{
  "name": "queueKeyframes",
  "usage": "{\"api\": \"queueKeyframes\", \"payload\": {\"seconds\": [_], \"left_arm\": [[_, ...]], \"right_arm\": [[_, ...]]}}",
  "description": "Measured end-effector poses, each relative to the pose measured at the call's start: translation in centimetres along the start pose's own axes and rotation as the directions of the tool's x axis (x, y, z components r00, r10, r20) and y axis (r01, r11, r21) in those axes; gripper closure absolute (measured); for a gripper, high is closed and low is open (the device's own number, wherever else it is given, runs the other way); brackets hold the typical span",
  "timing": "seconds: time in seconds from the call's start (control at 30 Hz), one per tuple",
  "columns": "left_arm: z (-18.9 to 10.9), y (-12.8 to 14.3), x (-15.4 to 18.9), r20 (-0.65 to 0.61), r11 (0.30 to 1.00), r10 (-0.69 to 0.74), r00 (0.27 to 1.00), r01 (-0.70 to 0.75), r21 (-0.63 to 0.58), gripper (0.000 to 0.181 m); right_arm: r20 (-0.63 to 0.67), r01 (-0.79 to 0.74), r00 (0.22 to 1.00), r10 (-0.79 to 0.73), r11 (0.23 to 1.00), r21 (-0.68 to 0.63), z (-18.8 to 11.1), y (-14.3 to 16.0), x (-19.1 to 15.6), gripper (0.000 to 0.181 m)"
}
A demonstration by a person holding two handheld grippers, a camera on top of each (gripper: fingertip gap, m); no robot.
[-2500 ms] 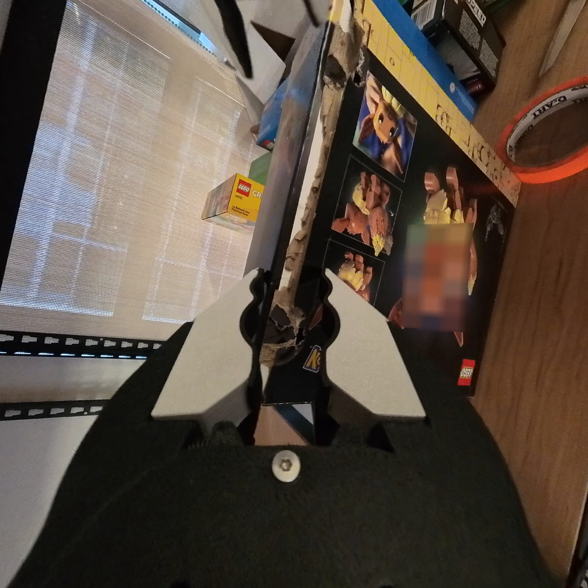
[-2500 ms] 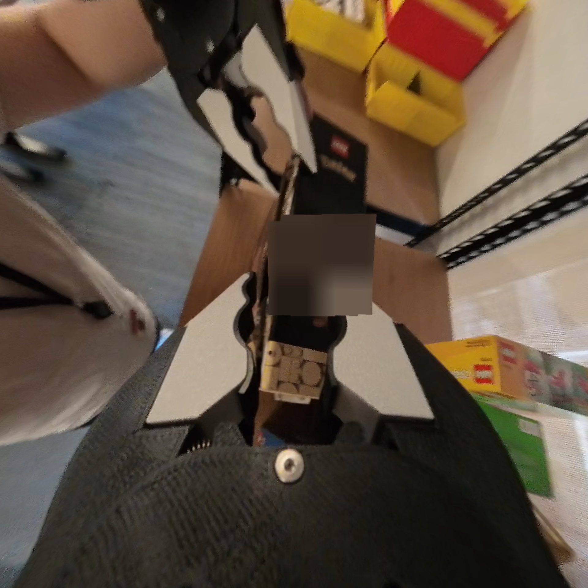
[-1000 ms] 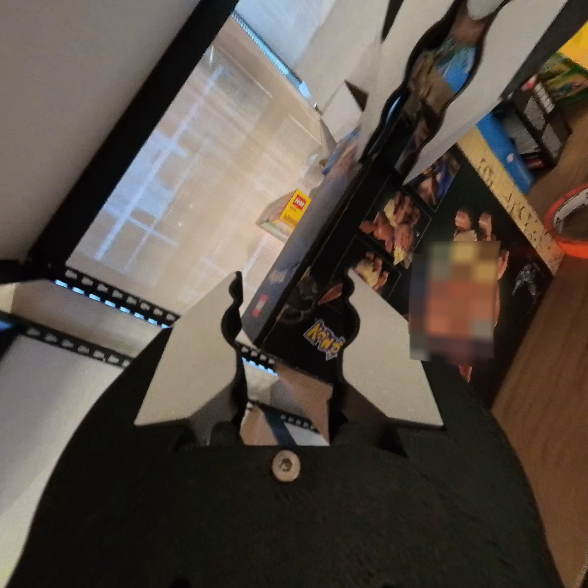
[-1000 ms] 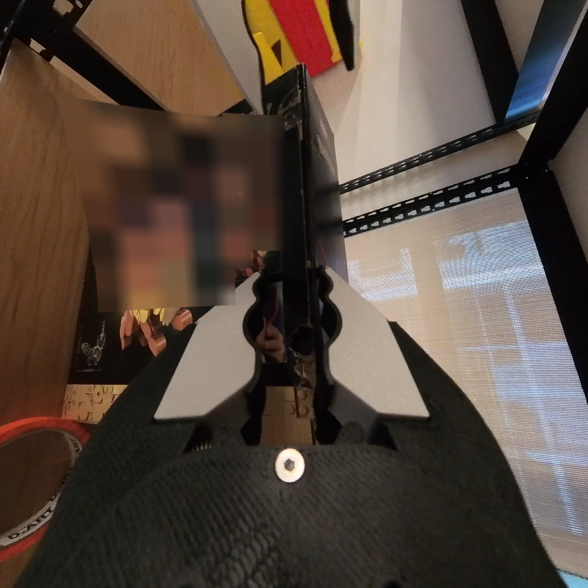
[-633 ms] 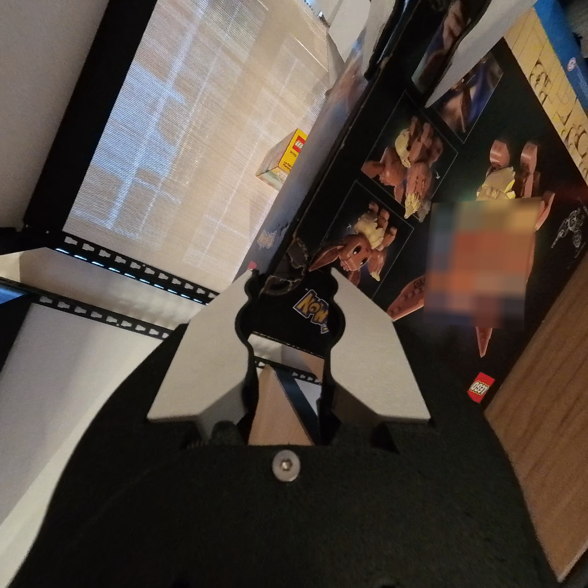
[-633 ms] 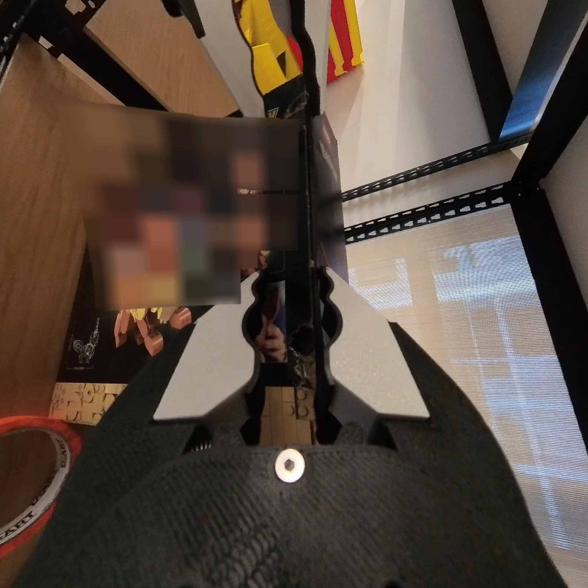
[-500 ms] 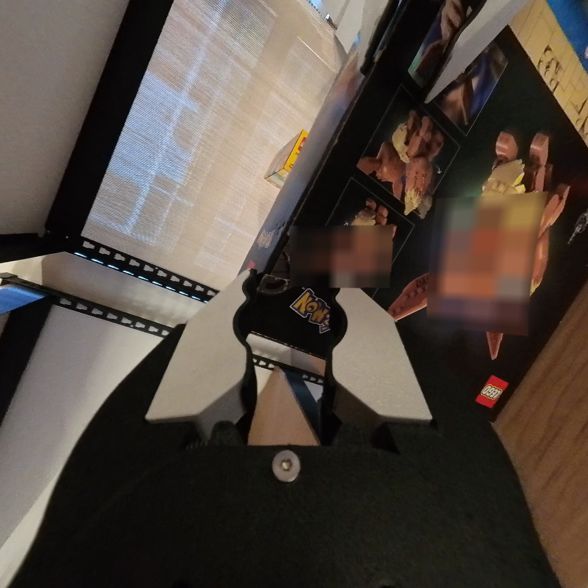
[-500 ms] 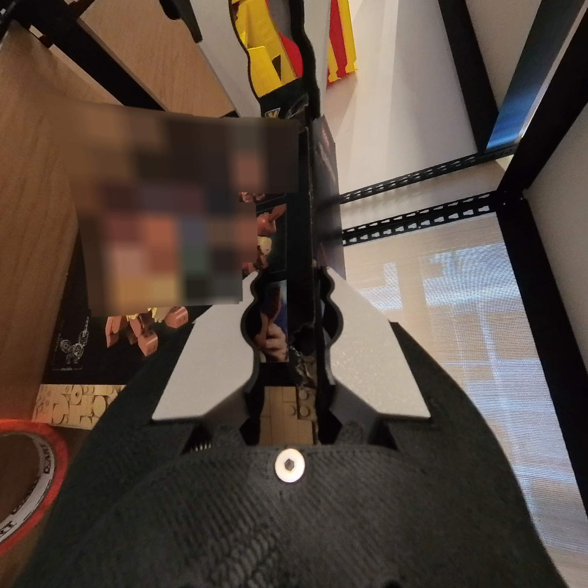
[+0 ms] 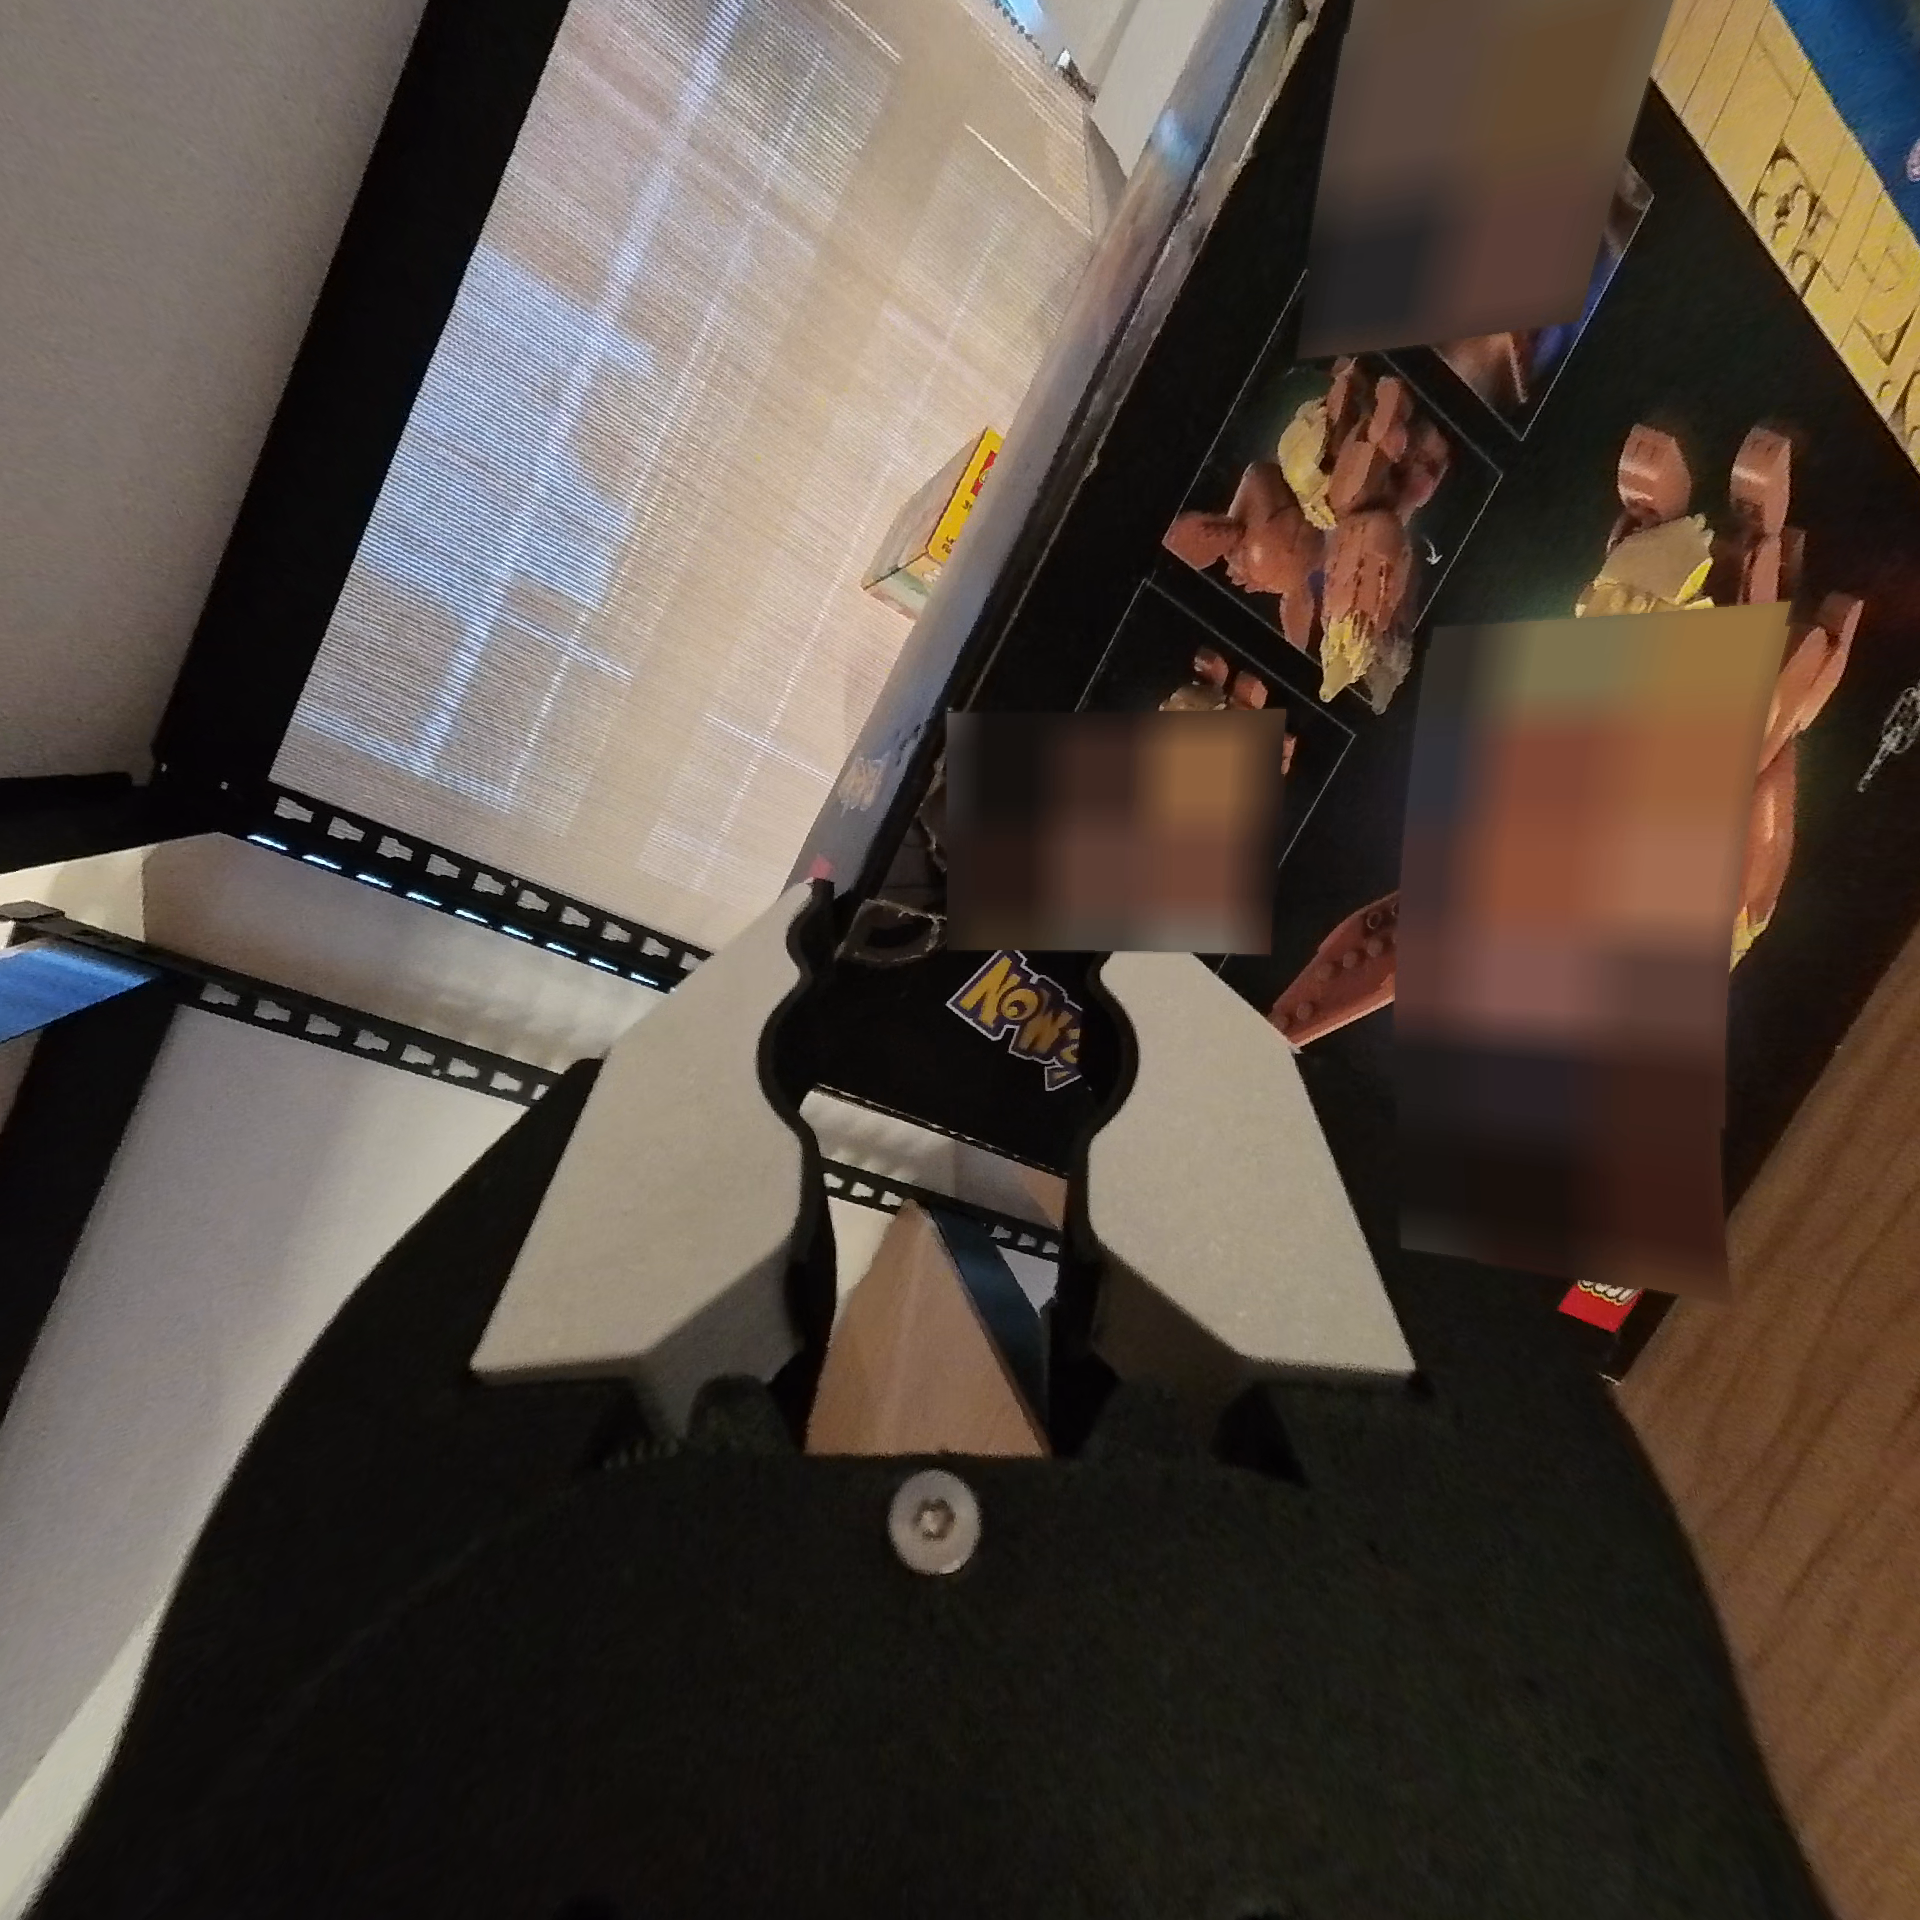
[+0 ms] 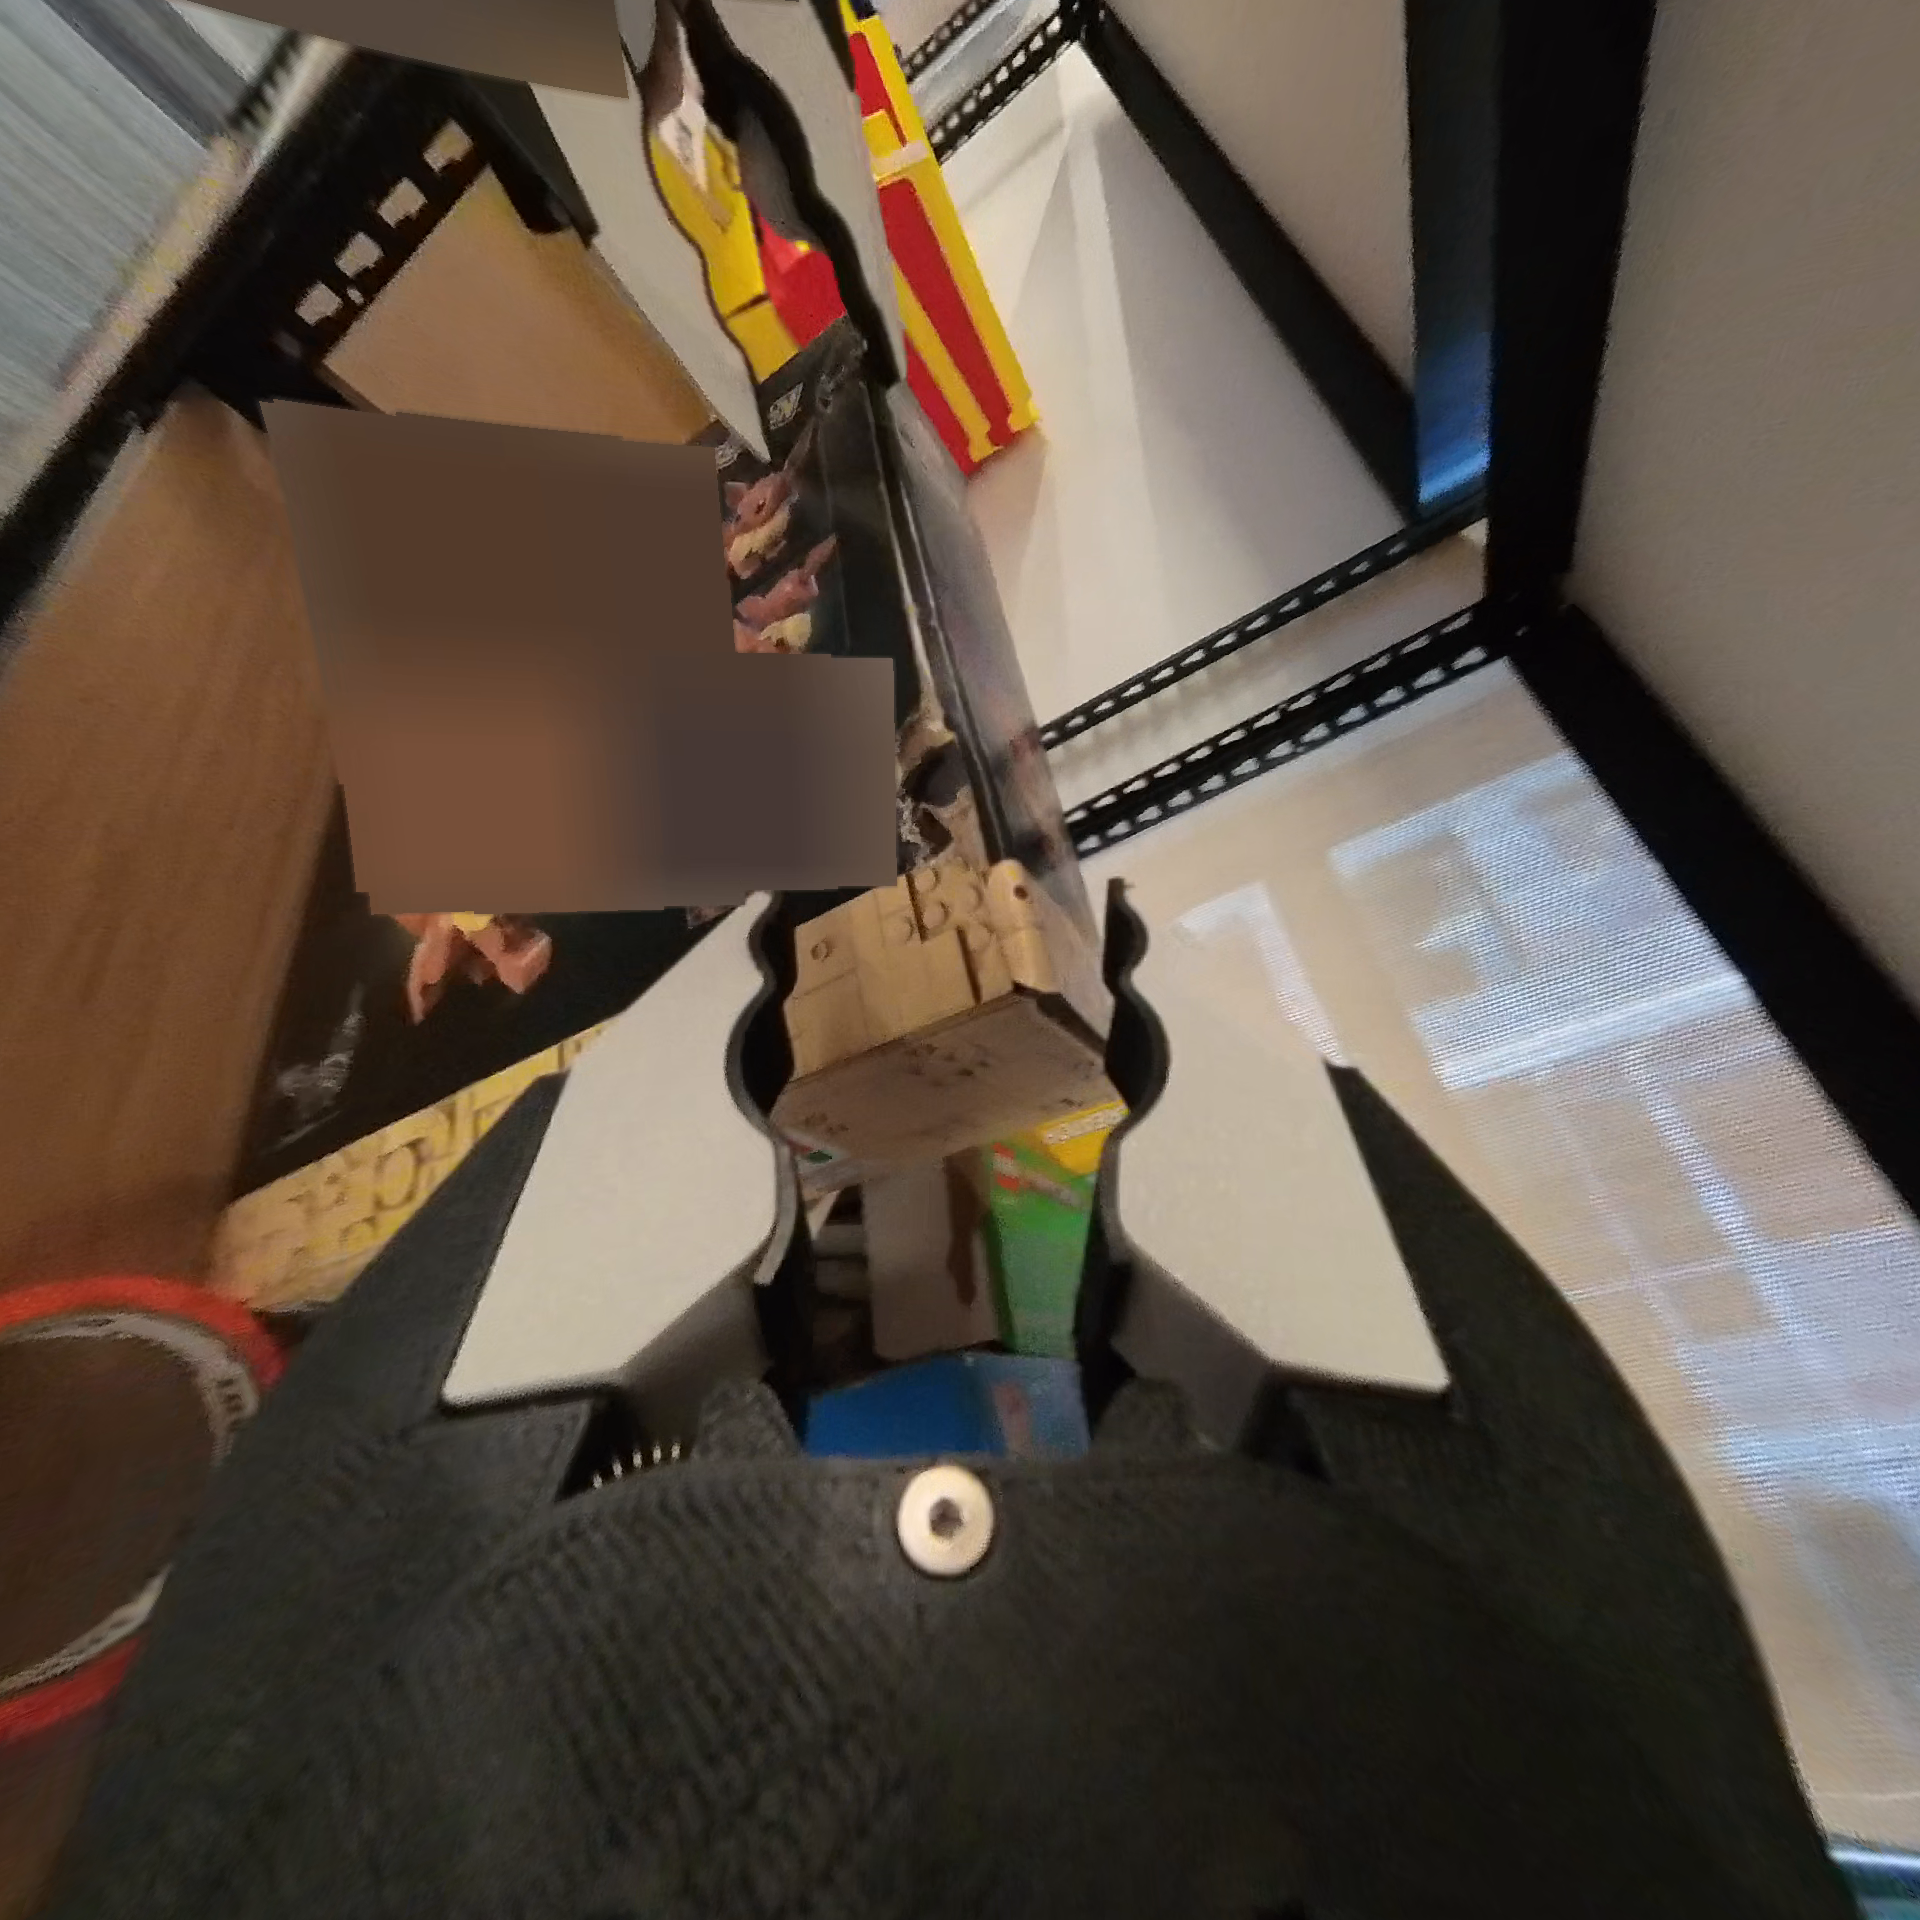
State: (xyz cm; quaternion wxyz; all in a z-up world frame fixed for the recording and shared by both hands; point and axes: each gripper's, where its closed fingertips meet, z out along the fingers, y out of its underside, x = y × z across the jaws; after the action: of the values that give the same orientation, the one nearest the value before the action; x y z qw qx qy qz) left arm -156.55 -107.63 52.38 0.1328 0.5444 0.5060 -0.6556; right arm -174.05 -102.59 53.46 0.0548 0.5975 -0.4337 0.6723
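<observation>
Holding the left tongs (image 9: 966, 935) spread wide at the lower near corner of the black box (image 9: 1174, 436), with one pale finger to each side of that corner. Not gripping it; impossible to tell whether the left-side fingertip (image 9: 821, 899) is touching the box's thin side.

Standing the black box up on one edge on the wooden shelf (image 9: 1818, 1351), with the printed face of brown and yellow brick figures turned toward the wood. Showing a small yellow box (image 9: 935, 530) farther back, past the thin side, in front of a pale woven blind (image 9: 623, 468).

Holding the right tongs (image 10: 940, 904) spread wide at the opposite end of the black box (image 10: 977, 665), with the tan, brick-patterned end corner sitting between the two fingers and a clear gap on both sides. Not clamping anything.

Looking along the box's length from the right wrist view and catching the left tongs (image 10: 790, 208) at the far end, open there too, one finger either side of the box.

Showing an orange-rimmed tape roll (image 10: 135, 1320) lying on the wooden shelf (image 10: 135, 831) beside the right tongs, a green box (image 10: 1039, 1226) and a blue box (image 10: 935, 1403) through the gap between the fingers, and a yellow and red box (image 10: 945, 301) beyond the far end, near the slotted black rack rails (image 10: 1247, 717).
</observation>
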Motion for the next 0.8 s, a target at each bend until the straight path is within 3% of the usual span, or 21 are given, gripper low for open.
{"api": "queueKeyframes", "payload": {"seconds": [0.1,0.27,0.4,0.63,0.8], "left_arm": [[-0.1,0.0,0.1,0.005,1.0,-0.011,1.0,0.01,0.013,0.136],[-0.2,-0.1,0.1,0.011,0.999,-0.024,1.0,0.024,0.022,0.136],[-0.1,-0.1,0.1,0.029,0.998,-0.044,0.999,0.043,0.038,0.136],[-0.4,-0.2,0.2,0.033,0.999,-0.029,0.999,0.028,0.038,0.135],[-0.6,-0.3,0.3,0.038,0.999,0.01,0.999,-0.011,0.039,0.134]], "right_arm": [[0.02,0.042,0.999,-0.04,0.997,-0.066,0.6,0.8,-0.7,0.131],[-0.013,0.008,1.0,-0.009,0.999,-0.041,0.6,0.9,-0.6,0.14],[-0.05,0.057,0.997,-0.06,0.997,-0.054,0.7,1.2,-0.7,0.138],[-0.004,0.062,0.998,-0.062,0.996,-0.062,0.6,0.8,-0.5,0.141],[0.037,-0.014,0.999,0.017,0.998,-0.066,0.6,0.1,-0.3,0.139]]}}
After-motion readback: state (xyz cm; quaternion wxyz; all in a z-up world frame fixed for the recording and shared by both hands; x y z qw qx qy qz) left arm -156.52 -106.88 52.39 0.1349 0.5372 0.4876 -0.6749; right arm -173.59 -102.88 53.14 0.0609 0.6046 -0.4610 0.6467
